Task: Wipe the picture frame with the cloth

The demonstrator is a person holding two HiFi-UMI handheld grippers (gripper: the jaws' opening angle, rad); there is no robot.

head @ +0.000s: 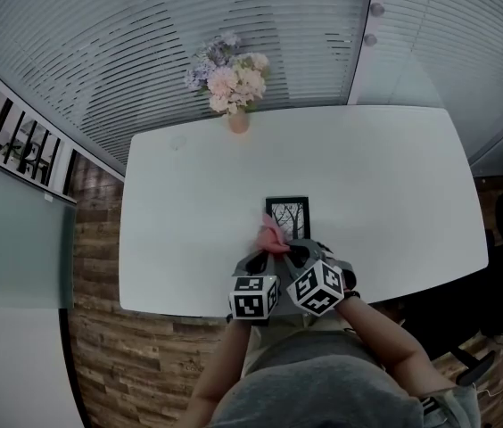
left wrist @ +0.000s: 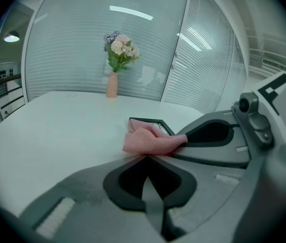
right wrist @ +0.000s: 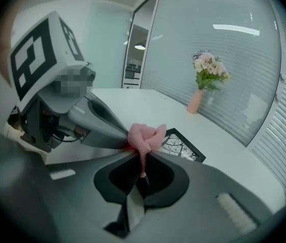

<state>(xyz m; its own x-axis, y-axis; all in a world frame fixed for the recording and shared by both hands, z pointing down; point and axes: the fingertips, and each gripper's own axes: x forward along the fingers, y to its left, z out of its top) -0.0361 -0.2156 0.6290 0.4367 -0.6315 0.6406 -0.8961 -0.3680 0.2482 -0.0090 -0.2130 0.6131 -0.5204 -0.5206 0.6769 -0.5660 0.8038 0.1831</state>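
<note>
**Counter** (head: 385, 185): white, rounded corners, standing on a wood-plank floor (head: 136, 364) before a wall of slatted blinds (head: 144, 34).

**Picture frame** (head: 288, 210): black rim, a pale print of bare branches inside. It lies flat on the counter near the person's edge, just ahead of both tools.

**Cloth** (head: 272, 233): pink and bunched. It sits over the frame's near left corner, touching the frame, and is held between the two tool tips.

**Left tool** (left wrist: 145, 156): jaws closed together. The cloth's lower edge sits right at the tips and seems nipped there. In the head view it comes at the cloth from the near left, low over the counter.

**Right tool** (right wrist: 140, 153): jaws closed on the cloth. A thin strand of cloth hangs down between them in the right gripper view, and the rest is balled above the tips. Its tips meet those of the left tool at the cloth.

**Marker cubes**: one on each tool, side by side above the counter's near edge, left (head: 253, 297) and right (head: 318, 288).

**Vase** (head: 238, 121): small and pink, holding pink, white and lilac flowers (head: 232, 77). It stands upright at the far edge of the counter, well apart from the frame.

**Person**: forearms (head: 385, 328) reach in from below, and a grey top shows at the bottom of the head view.
</note>
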